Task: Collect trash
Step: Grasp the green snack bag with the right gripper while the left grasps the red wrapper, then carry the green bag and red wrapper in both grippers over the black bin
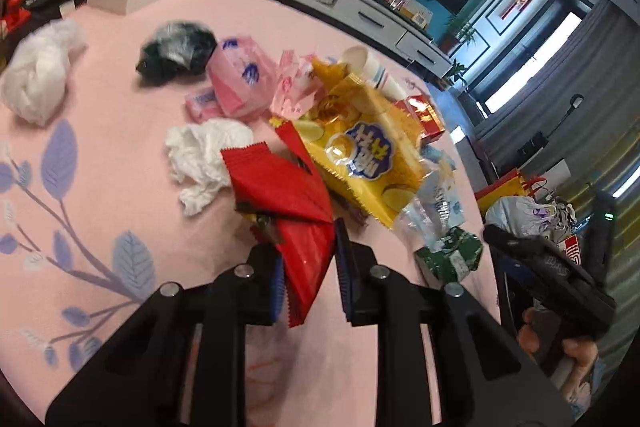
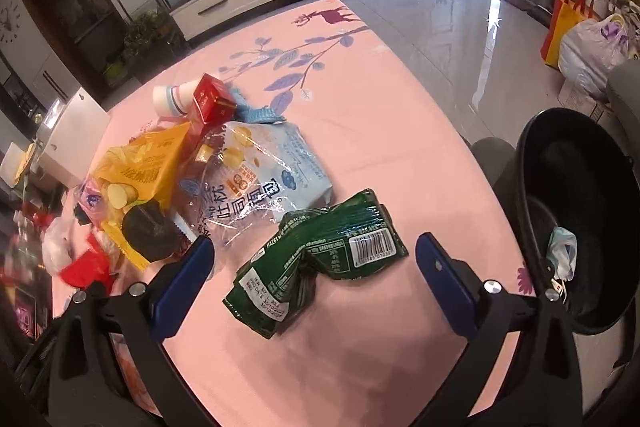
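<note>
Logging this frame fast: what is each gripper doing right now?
Left gripper: shut on the red wrapper.
Right gripper: open, holding nothing, with the green packet between its fingers on the table.

The left gripper point(image 1: 306, 259) is sitting at the lower centre of the left wrist view, its 2 blue-padded fingers point(image 1: 343, 259) drawn close together and pinching a red wrapper point(image 1: 292, 211) between them. The right gripper point(image 2: 314, 267) is filling the bottom of the right wrist view with its 2 fingers point(image 2: 188, 279) spread wide apart, gripping nothing. At the lower right of the left wrist view, a hand point(image 1: 560, 343) is wrapping around a black handle.
</note>
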The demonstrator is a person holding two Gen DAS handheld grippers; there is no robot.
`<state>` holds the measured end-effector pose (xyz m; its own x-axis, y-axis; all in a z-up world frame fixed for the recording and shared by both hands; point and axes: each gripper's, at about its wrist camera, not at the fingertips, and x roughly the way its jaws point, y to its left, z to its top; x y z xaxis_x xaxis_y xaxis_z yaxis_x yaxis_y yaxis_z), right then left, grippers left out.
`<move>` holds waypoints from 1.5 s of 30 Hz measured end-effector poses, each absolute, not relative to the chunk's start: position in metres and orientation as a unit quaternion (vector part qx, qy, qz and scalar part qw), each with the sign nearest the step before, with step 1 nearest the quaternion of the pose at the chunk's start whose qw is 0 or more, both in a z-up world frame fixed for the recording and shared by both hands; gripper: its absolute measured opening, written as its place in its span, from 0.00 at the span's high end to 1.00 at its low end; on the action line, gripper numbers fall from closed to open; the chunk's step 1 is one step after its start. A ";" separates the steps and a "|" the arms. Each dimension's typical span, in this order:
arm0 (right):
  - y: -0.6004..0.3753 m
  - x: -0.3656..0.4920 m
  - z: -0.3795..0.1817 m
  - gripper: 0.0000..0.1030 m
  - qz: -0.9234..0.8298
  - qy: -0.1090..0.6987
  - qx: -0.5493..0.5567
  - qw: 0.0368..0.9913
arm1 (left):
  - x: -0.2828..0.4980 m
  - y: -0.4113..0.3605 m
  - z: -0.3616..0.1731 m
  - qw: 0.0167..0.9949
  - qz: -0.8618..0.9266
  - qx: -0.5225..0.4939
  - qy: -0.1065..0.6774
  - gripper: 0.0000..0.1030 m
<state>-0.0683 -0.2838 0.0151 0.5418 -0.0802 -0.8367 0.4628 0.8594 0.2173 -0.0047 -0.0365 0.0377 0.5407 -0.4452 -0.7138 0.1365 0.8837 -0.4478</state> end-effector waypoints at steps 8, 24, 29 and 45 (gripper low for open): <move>-0.279 -0.048 -0.020 0.09 -0.171 0.497 0.187 0.830 | -0.012 -0.038 0.046 0.857 -0.189 -0.173 0.448 0.77; -0.261 -0.063 0.010 0.57 -0.155 0.475 0.121 0.858 | -0.018 -0.031 0.055 0.861 -0.191 -0.181 0.435 0.77; -0.265 -0.070 0.024 0.57 -0.151 0.455 0.133 0.867 | -0.020 -0.030 0.058 0.863 -0.196 -0.180 0.430 0.77; -0.253 -0.092 0.066 0.57 -0.124 0.395 0.143 0.899 | -0.028 -0.035 0.069 0.876 -0.196 -0.158 0.412 0.77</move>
